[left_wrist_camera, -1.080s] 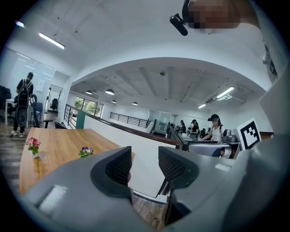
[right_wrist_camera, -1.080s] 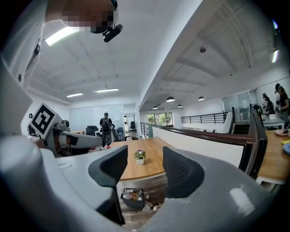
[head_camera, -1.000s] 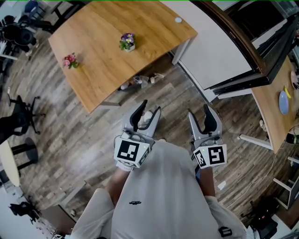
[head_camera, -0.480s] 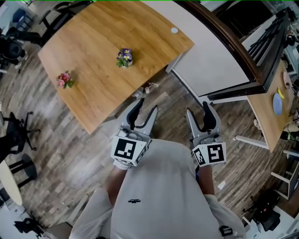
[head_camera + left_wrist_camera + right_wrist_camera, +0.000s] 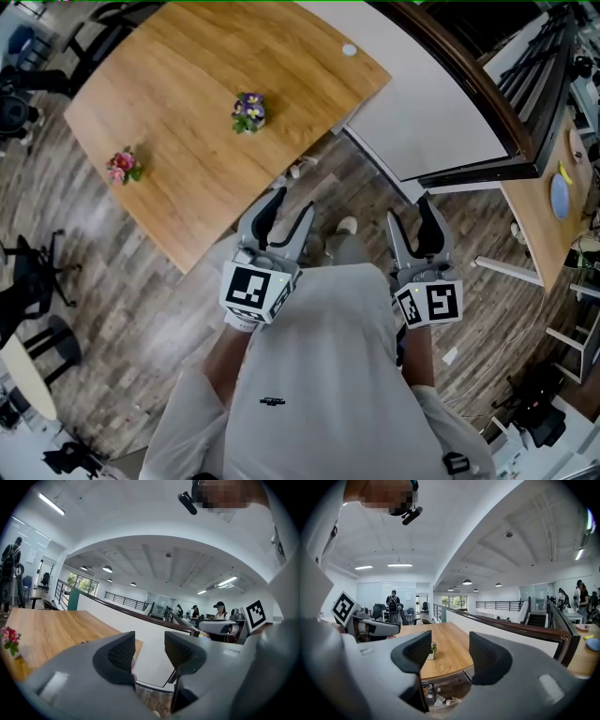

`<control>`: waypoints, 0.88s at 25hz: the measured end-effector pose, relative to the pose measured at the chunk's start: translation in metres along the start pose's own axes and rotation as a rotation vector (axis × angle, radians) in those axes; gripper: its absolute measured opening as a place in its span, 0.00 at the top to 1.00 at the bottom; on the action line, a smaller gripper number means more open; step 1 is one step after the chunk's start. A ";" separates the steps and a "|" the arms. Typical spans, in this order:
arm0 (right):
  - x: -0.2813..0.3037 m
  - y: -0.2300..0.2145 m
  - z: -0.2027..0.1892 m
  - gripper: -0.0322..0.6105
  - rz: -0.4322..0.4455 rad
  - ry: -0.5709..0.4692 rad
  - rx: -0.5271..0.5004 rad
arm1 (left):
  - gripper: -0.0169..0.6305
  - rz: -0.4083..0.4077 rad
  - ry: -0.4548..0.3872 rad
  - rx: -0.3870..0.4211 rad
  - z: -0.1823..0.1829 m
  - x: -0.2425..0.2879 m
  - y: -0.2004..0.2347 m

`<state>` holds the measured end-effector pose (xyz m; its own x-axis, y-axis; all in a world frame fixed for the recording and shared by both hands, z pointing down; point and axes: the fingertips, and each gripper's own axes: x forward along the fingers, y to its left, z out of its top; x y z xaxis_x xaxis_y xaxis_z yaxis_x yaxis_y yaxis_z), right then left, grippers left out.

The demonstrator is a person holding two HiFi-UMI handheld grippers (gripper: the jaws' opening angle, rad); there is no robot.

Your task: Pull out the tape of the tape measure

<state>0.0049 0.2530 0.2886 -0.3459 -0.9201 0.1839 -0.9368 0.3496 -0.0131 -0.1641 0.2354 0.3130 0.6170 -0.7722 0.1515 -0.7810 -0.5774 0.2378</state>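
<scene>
No tape measure in any view; worktop [image 5: 187, 103] carries only flower pots [image 5: 248, 111]. Both empty: left hand-held gripper [image 5: 291, 204] spread, jaws just opening wider; right hand-held gripper [image 5: 411, 214] spread. Likely hard slick case, thin springy blade: clamp case, pinch end hook.

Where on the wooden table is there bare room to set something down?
The light wooden table is mostly bare: a wide patch between the purple potted flowers and the small white disc, another between the purple and the pink potted flowers. Nowhere on it looks crowded.
</scene>
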 end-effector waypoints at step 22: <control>0.124 -0.085 0.019 0.56 0.113 -0.016 0.018 | 0.68 0.076 0.023 0.002 0.032 0.127 0.033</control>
<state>0.0404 0.1061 0.2942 -0.4499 -0.8778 0.1645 -0.8926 0.4480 -0.0506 -0.1143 0.1095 0.3093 0.5577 -0.8077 0.1913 -0.8261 -0.5178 0.2224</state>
